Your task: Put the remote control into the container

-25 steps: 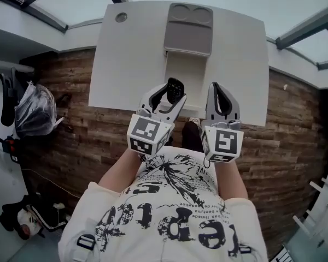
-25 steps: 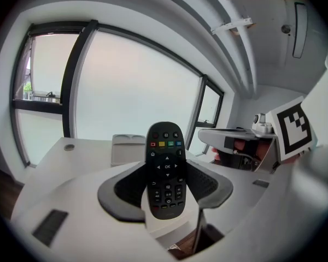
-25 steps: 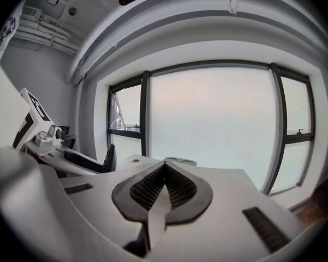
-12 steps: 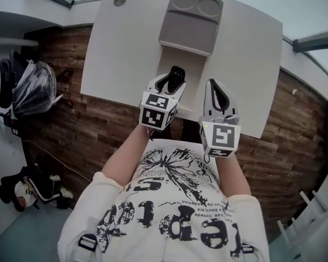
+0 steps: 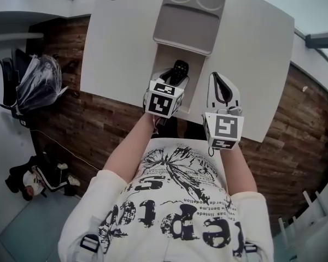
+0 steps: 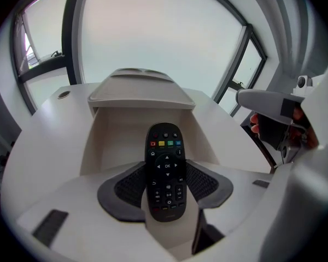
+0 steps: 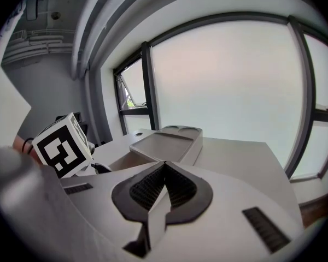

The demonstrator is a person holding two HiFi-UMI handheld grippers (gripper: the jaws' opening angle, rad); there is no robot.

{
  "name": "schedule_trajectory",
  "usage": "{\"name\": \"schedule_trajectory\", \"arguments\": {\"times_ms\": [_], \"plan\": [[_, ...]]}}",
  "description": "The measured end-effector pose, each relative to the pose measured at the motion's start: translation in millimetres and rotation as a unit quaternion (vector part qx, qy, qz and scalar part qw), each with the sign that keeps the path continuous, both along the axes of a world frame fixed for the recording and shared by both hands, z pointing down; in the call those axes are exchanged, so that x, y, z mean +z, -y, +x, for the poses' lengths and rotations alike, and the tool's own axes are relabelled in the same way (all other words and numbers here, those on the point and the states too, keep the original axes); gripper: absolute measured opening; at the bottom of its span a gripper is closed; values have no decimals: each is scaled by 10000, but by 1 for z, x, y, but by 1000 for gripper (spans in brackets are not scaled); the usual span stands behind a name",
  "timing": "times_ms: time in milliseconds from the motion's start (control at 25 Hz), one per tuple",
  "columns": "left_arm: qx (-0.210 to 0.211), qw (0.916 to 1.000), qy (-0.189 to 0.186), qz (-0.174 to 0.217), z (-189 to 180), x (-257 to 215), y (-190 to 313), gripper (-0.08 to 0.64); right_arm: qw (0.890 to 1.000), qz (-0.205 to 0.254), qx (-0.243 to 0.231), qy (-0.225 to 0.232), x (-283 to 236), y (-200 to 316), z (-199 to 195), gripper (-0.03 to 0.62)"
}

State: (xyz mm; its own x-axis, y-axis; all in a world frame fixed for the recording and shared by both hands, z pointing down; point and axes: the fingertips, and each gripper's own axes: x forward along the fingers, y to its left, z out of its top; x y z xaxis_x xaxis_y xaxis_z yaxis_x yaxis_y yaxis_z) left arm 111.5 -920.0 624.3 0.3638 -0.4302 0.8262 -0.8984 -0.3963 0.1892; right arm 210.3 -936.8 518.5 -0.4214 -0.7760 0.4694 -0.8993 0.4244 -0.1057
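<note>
Two tongs nearest me: my left tongs [image 6: 165, 192] clamp the remote control [image 6: 165, 157], and my right tongs [image 7: 163, 185] are pinched together, empty. Just beyond, the container [image 6: 105, 146] gapes on the counter [image 5: 120, 53]. I judge this the carrying step. Next, lower it inside and release.

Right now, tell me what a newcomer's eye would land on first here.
A black remote control sits clamped in the left gripper, pointing into the open compartment of the pale container on the white table. Beside it, the right gripper hangs shut and empty over the table's near edge.
</note>
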Motion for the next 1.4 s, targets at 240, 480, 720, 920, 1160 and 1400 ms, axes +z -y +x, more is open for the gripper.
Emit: {"name": "schedule_trajectory", "arguments": {"times_ms": [240, 480, 720, 920, 1160, 1400], "plan": [[9, 9997, 133, -200, 1, 10, 6, 235, 9998, -70, 201, 44, 3, 10, 18, 2], [-68, 9992, 127, -360, 1, 17, 7, 235, 9994, -155, 307, 13, 9, 6, 28, 2], [433, 9986, 255, -157, 10, 23, 4, 235, 9992, -216, 343, -57, 13, 0, 34, 2], [193, 9998, 44, 15, 0, 3, 6, 281, 9989, -255, 361, -130, 14, -4, 33, 2], [-35, 9965, -461, 700, -9, -57, 13, 281, 9991, -211, 345, -135, 7, -14, 24, 2], [83, 9809, -370, 1906, -14, -127, 17, 124, 9992, 18, 394, -105, -18, -21, 9, 2]]}}
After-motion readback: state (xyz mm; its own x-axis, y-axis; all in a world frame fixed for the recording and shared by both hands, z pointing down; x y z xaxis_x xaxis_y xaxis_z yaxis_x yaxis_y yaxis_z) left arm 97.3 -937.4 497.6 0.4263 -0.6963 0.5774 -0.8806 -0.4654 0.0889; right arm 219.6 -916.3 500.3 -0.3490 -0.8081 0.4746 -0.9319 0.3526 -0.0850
